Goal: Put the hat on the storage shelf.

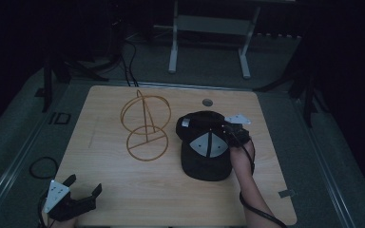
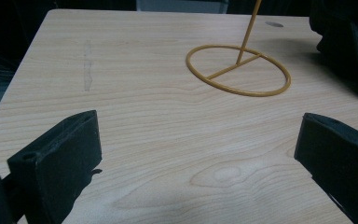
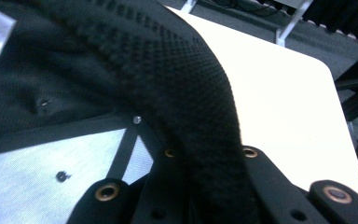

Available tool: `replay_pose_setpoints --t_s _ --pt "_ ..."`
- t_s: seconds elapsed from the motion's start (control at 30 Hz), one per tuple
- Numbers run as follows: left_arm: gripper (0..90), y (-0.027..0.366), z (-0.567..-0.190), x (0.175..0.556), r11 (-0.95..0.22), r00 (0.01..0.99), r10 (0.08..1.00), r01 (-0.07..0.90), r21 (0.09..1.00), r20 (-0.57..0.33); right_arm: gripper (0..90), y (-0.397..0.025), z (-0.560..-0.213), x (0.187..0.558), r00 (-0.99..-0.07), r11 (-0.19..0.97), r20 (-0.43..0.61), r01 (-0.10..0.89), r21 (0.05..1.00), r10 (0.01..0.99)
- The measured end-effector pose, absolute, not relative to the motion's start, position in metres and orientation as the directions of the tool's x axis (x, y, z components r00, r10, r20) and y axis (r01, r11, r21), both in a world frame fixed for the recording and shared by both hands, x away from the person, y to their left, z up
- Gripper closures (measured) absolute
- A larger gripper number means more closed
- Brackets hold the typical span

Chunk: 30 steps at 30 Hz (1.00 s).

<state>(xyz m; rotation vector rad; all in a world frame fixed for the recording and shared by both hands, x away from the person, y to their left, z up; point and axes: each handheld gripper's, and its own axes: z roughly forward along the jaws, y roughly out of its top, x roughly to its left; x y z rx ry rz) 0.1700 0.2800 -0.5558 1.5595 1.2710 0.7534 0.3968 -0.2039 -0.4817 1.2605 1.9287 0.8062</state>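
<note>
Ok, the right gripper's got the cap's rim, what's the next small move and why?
Probably lift the cap off the table toward the wire stand: the right gripper looks clamped on its rim, the stand beside it is bare, and the left gripper waits open.

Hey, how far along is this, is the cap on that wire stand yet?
Not yet. The cap lies upside down on the table, beside the stand, which is bare. In hand: the right gripper is shut on the cap's rim, as the right gripper view shows close up. The left gripper is open near the table's front corner, holding nothing. Probably left: lifting the cap and setting it over the stand's upper ring.
</note>
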Motion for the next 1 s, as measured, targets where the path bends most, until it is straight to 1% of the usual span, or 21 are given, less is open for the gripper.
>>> replay_pose_setpoints --t_s 0.17,0.23,0.33,0.47,0.57,0.7,0.73,0.77,0.9,1.0 --pt "1.0 0.28 -0.555 0.17 -0.006 0.274 0.956 0.372 0.928 -0.103 89.0 -0.204 -0.478 0.396 -0.298 0.32 -0.186 0.502 0.804 0.936" --pt "1.1 0.279 -0.555 0.17 -0.006 0.27 0.957 0.372 0.928 -0.102 89.0 -0.203 -0.472 0.393 -0.299 0.292 -0.157 0.485 0.824 0.941" --pt "1.1 0.278 -0.555 0.17 -0.006 0.274 0.956 0.37 0.929 -0.103 89.1 -0.202 -0.464 0.39 -0.293 0.294 -0.169 0.46 0.838 0.941" --pt "1.0 0.278 -0.554 0.169 -0.003 0.282 0.953 0.37 0.929 -0.11 89.3 -0.203 -0.449 0.385 -0.304 0.247 -0.118 0.433 0.867 0.945" --pt "1.0 0.275 -0.553 0.167 -0.017 0.288 0.953 0.361 0.933 -0.094 89.4 -0.203 -0.436 0.379 -0.312 0.224 -0.097 0.4 0.889 0.945" --pt "1.0 0.272 -0.552 0.167 -0.031 0.297 0.951 0.355 0.934 -0.082 89.4 -0.204 -0.418 0.371 -0.335 0.212 -0.087 0.357 0.91 0.938" --pt "1.0 0.272 -0.552 0.167 -0.031 0.297 0.951 0.355 0.934 -0.082 89.4 -0.204 -0.418 0.371 -0.335 0.212 -0.087 0.357 0.91 0.938" --pt "1.0 0.27 -0.553 0.168 -0.036 0.306 0.948 0.366 0.93 -0.084 89.4 -0.204 -0.408 0.366 -0.344 0.206 -0.085 0.333 0.92 0.935" --pt "1.0 0.262 -0.552 0.167 -0.052 0.334 0.939 0.365 0.929 -0.078 89.4 -0.205 -0.394 0.358 -0.355 0.214 -0.101 0.298 0.93 0.929" --pt "1.0 0.254 -0.55 0.167 -0.048 0.357 0.93 0.364 0.93 -0.091 89.4 -0.206 -0.386 0.352 -0.369 0.211 -0.098 0.281 0.936 0.924"
